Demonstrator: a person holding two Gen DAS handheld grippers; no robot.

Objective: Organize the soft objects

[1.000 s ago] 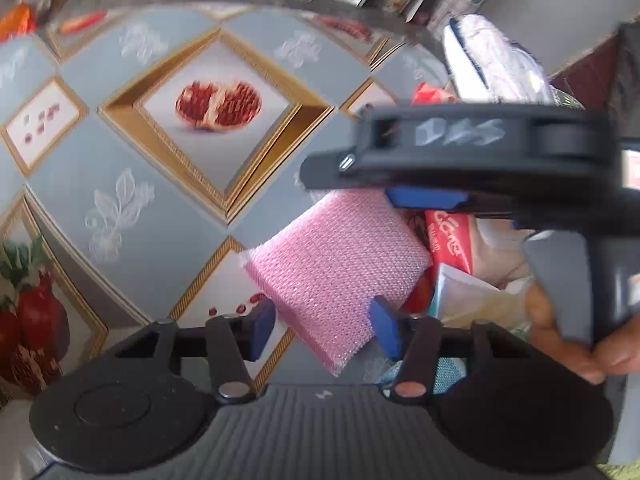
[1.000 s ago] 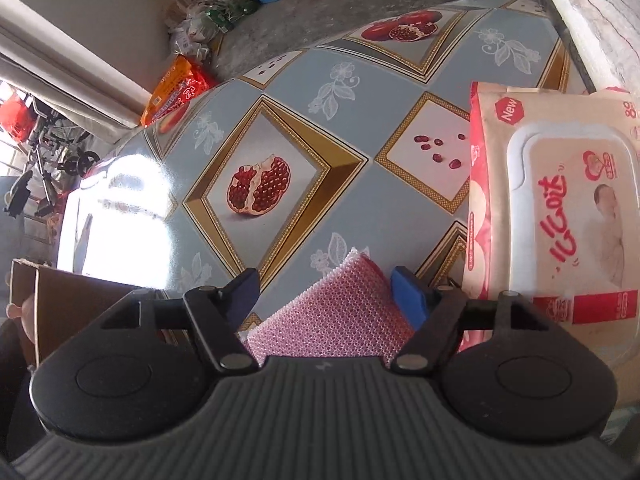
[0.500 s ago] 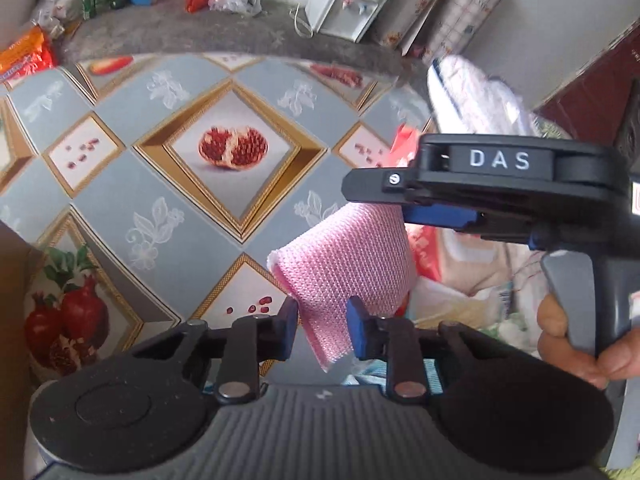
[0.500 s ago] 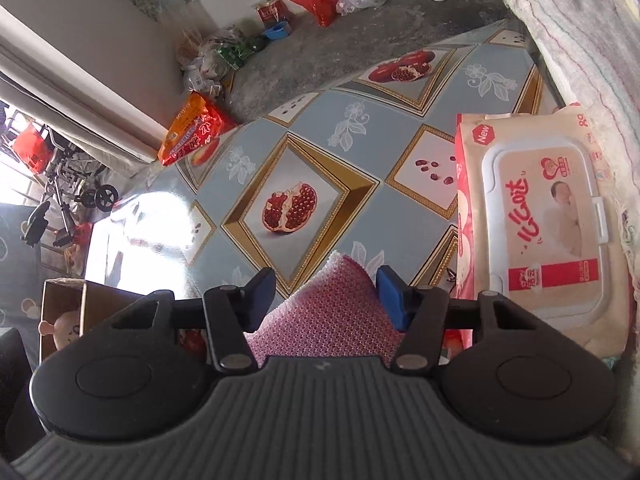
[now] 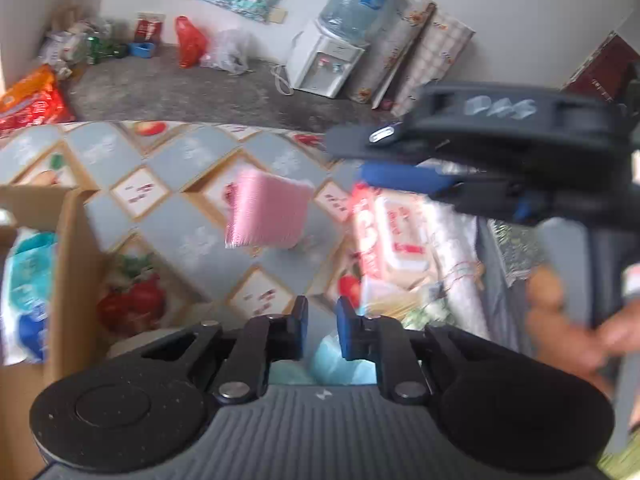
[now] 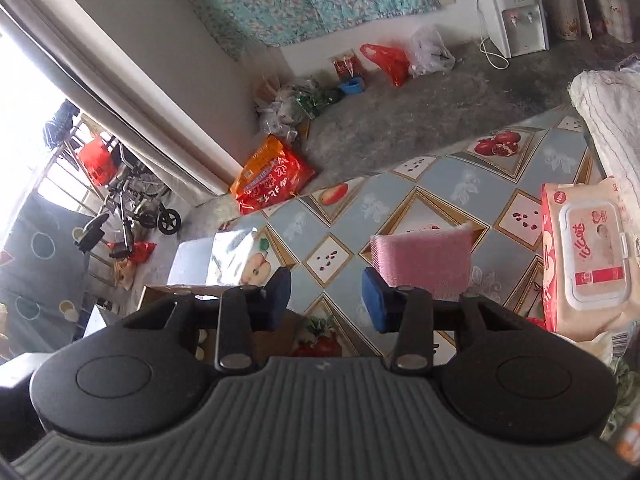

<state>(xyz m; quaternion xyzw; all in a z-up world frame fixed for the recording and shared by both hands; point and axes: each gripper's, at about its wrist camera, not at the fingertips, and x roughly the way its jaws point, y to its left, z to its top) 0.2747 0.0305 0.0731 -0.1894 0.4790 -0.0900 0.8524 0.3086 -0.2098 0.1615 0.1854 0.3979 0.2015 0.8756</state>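
One pink sponge [image 5: 267, 210], blurry, up over the table [image 5: 192, 224], touching nothing. Sits past the tips of both grippers, between no jaws. Left gripper [image 5: 321, 326]: jaws just closing, almost together, empty. Right gripper [image 6: 326, 294]: jaws just closing too, apart, empty. Pack of wipes [image 6: 588, 256] on the table; cardboard box [image 5: 70, 264] beside it.

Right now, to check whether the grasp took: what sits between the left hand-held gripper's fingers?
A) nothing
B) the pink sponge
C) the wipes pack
A: the left hand-held gripper has just been closing, but the narrow gap between its fingers is bare; the pink sponge shows well ahead of it, apart from it.
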